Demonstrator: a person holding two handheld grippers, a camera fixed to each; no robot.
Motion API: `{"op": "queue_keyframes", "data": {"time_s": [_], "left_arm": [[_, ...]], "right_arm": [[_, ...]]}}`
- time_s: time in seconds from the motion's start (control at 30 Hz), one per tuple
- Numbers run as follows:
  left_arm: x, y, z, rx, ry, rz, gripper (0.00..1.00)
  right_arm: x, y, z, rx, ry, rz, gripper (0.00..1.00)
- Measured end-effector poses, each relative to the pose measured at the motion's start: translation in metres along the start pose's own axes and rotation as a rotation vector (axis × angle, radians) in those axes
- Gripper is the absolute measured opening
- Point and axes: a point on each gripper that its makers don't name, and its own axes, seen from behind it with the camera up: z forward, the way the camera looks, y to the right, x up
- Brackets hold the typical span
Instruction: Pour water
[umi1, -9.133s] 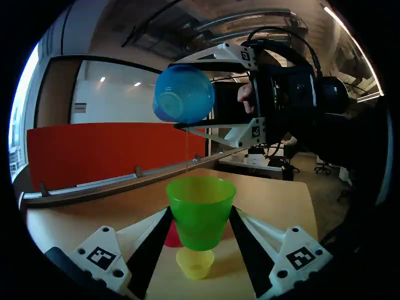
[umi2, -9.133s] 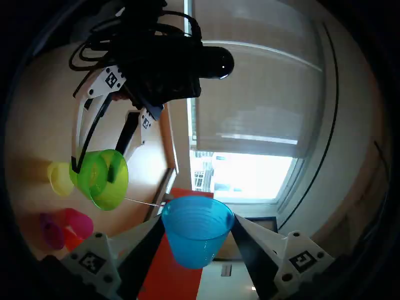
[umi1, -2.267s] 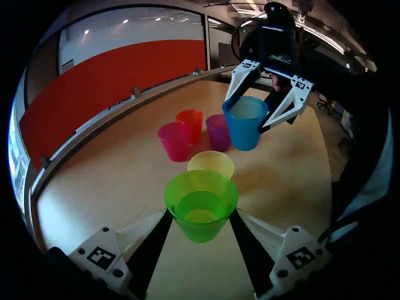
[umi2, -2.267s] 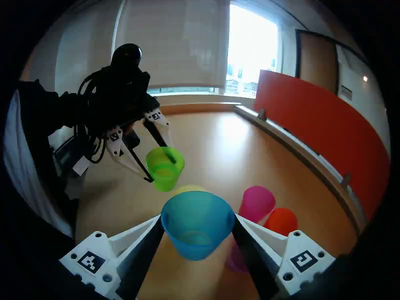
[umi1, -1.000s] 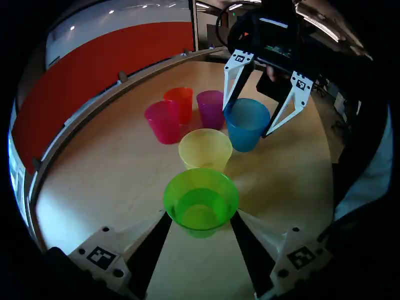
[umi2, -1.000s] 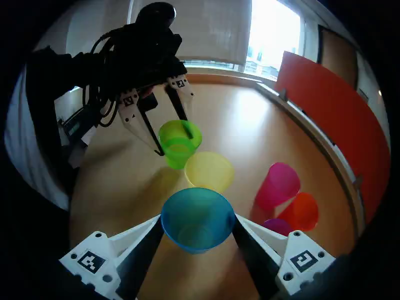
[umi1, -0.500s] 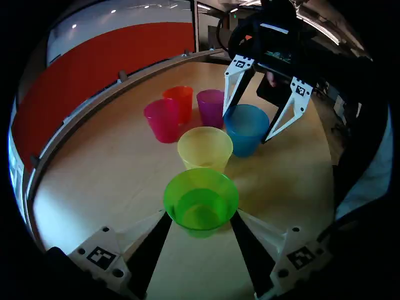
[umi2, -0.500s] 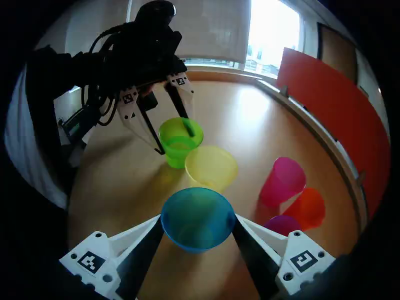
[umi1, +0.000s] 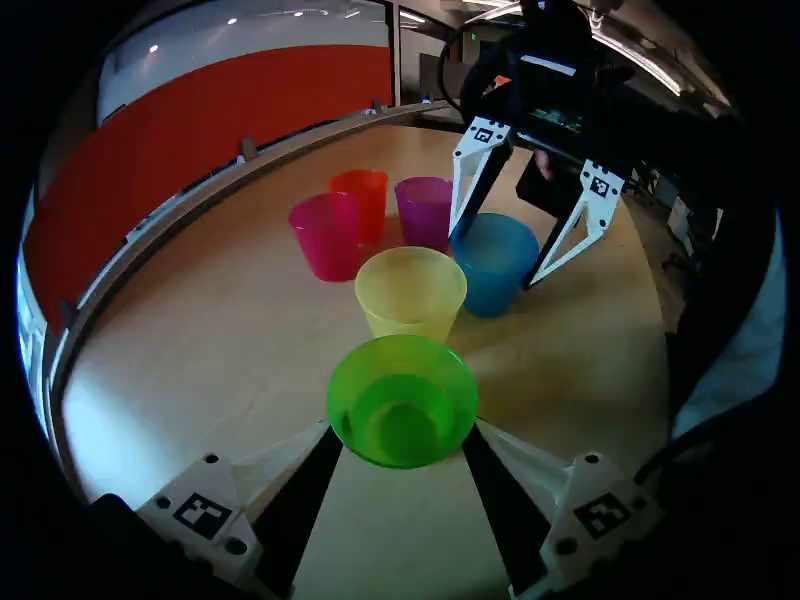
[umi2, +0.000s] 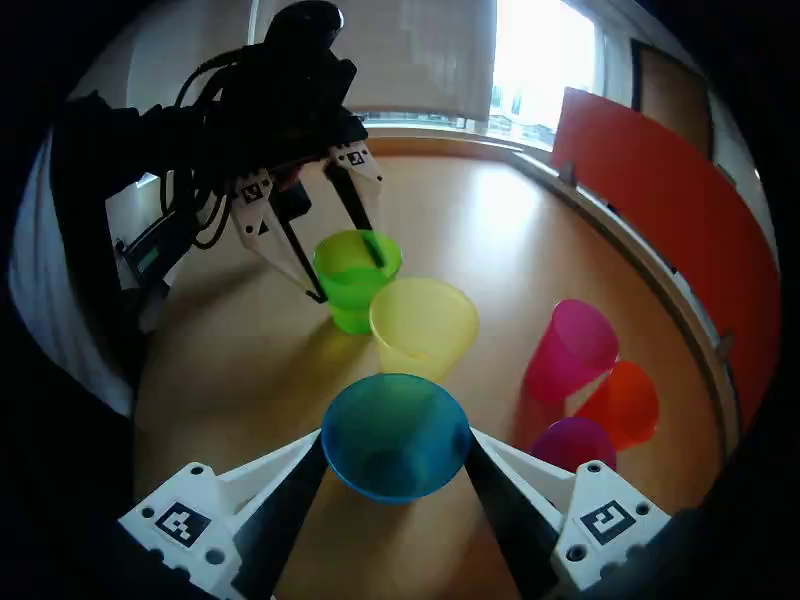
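Observation:
My left gripper (umi1: 402, 425) is shut on a green cup (umi1: 402, 412) that holds water; from the right gripper view the same green cup (umi2: 355, 275) stands low on the table between that gripper's fingers (umi2: 352, 205). My right gripper (umi2: 397, 445) is shut on a blue cup (umi2: 396, 435), upright and close to the tabletop; the left gripper view shows this blue cup (umi1: 492, 262) between the far gripper's white fingers (umi1: 470, 170). An empty yellow cup (umi1: 411, 290) stands between the two held cups.
Pink (umi1: 325, 235), orange (umi1: 360, 200) and purple (umi1: 424, 210) cups stand grouped behind the yellow one on the wooden table (umi1: 200, 340). A red partition (umi1: 200, 110) runs along the table's far edge. A person's dark sleeve and cables sit behind the far gripper.
The blue cup was tipped and pouring a thin stream into the green cup; it is upright now. Both cups have come down to the table beside the yellow cup, settling slightly in the last second.

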Motion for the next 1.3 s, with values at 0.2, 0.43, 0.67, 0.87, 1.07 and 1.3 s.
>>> {"op": "queue_keyframes", "data": {"time_s": [0.2, 0.43, 0.67, 0.87, 1.07, 1.3], "left_arm": [[-0.002, 0.0, -0.001, 0.0, 0.001, -0.002, 0.81], [-0.002, 0.0, -0.001, 0.003, 0.003, 0.002, 0.81], [-0.004, 0.0, -0.002, 0.008, 0.001, 0.004, 0.83], [-0.005, 0.002, -0.002, 0.007, -0.006, 0.013, 0.86], [-0.006, 0.001, -0.002, 0.007, -0.01, 0.008, 0.86], [-0.012, -0.001, -0.003, 0.02, -0.026, 0.008, 0.86]], "right_arm": [[-0.003, 0.0, 0.0, -0.001, -0.007, -0.002, 0.94], [-0.009, 0.0, 0.001, -0.006, -0.017, -0.007, 0.94], [-0.011, 0.001, 0.002, -0.014, -0.021, -0.007, 0.95], [-0.013, 0.001, 0.001, -0.018, -0.024, -0.004, 1.0], [-0.015, 0.001, -0.001, -0.022, -0.023, 0.0, 1.0], [-0.02, 0.001, -0.006, -0.032, -0.02, 0.016, 1.0]]}}
